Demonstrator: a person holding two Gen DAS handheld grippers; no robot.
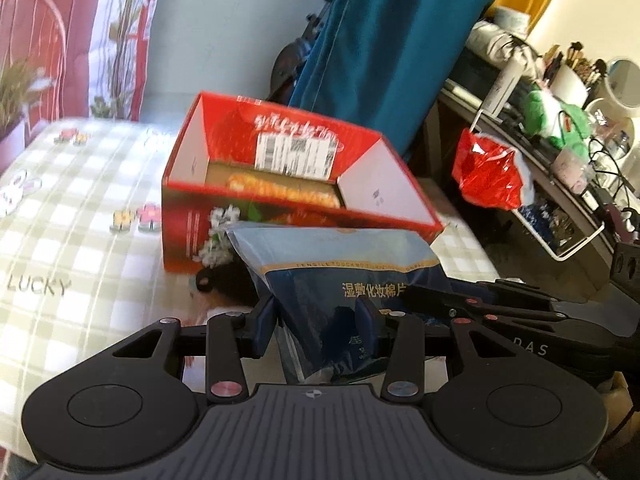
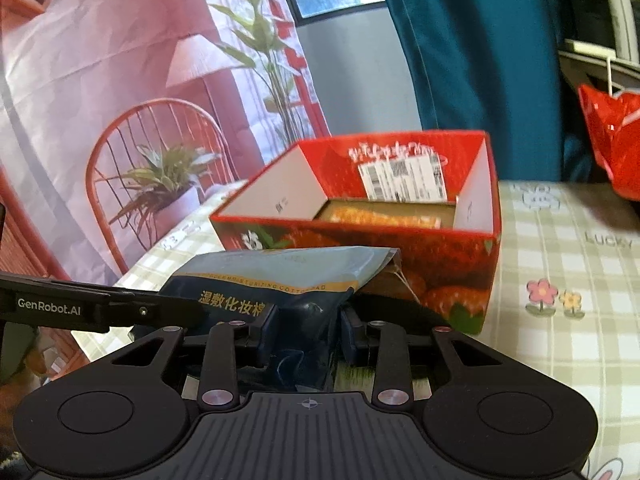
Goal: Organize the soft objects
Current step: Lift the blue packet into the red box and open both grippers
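A blue pouch of cotton pads (image 1: 340, 264) with yellow lettering hangs between both grippers, just in front of an open red strawberry-print box (image 1: 188, 208). My left gripper (image 1: 316, 320) is shut on the pouch's lower left part, its pads pressing the foil. From the right wrist view, the same pouch (image 2: 288, 272) is pinched by my right gripper (image 2: 307, 332), with the box (image 2: 460, 280) right behind it. The other gripper's black fingers reach the pouch from the side in each view. Inside the box lies something orange under a white shipping label (image 2: 402, 178).
A green-checked cloth (image 1: 80, 240) covers the table. A small black object (image 1: 205, 280) lies by the box's near corner. A red plastic bag (image 1: 486, 172) hangs off a cluttered desk on the right. A teal curtain (image 1: 392, 48) hangs behind the box.
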